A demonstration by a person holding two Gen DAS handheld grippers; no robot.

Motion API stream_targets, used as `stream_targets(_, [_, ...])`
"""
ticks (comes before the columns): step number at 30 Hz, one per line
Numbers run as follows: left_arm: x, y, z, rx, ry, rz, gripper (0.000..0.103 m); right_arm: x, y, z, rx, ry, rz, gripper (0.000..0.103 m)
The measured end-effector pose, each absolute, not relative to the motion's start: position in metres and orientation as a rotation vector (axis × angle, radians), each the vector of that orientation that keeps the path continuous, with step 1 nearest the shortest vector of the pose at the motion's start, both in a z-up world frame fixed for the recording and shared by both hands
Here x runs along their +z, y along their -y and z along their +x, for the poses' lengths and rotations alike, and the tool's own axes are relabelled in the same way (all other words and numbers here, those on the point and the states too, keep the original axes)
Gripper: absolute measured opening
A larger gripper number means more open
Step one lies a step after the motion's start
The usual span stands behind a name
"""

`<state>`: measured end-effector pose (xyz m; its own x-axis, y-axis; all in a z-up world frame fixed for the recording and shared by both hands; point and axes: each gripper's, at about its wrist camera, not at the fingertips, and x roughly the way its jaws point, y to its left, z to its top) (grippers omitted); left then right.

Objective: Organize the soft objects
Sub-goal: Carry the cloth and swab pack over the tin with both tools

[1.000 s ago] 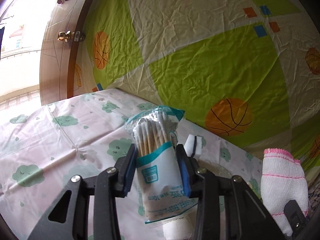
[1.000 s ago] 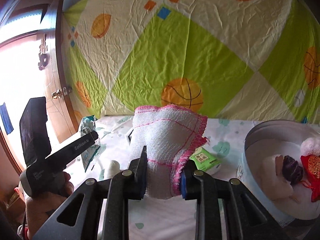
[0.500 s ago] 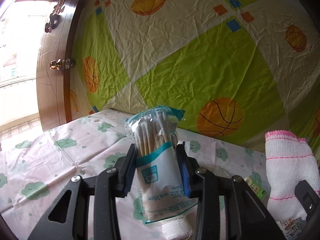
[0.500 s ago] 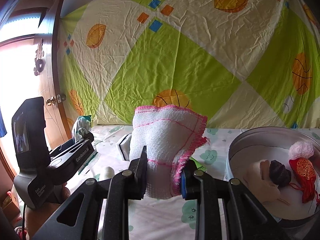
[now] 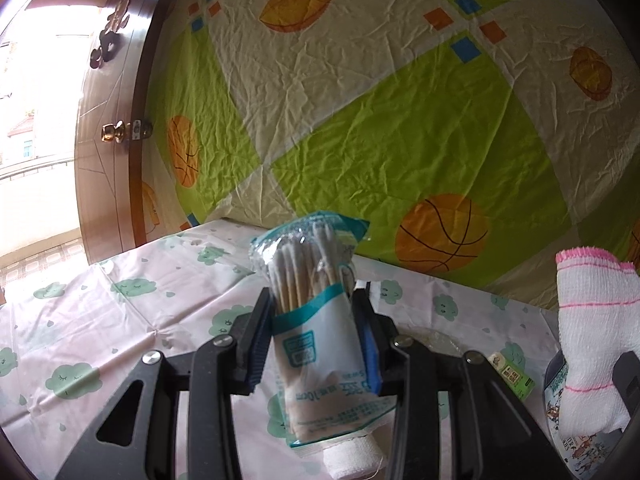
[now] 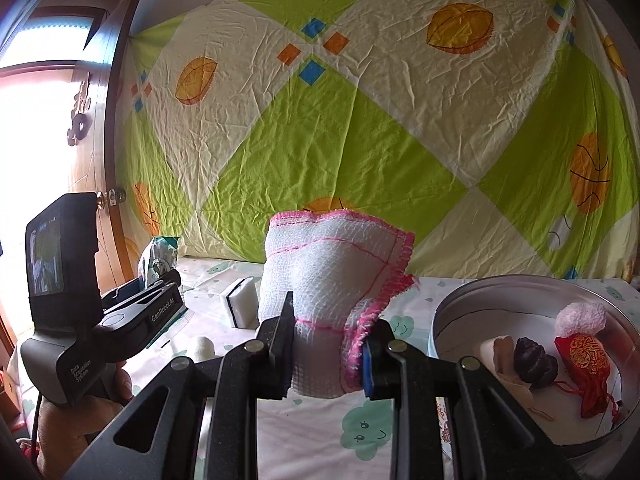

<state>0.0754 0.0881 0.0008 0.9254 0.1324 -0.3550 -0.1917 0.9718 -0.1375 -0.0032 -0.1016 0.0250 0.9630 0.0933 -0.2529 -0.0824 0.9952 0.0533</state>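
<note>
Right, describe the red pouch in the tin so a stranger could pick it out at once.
Find the round metal tin on the cloud-print tablecloth, to the right of the right gripper and its pink-edged white cloth. The red pouch lies in the tin's right part, just below a white fluffy pompom. It is the only red item there, with gold embroidery on its face.
</note>
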Motion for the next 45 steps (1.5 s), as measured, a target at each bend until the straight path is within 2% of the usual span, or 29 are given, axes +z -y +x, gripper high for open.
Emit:
stream_targets(19, [0.002,-0.085,0.071,0.168,-0.339,-0.194,0.038,0.029,0.106,-0.014,0.061,-0.211,0.017,0.027])
stream_targets(45, [0.006,-0.031,0.043,0.071,-0.347,-0.149,0.038,0.031,0.124,-0.051,-0.011,-0.117,-0.095,0.027])
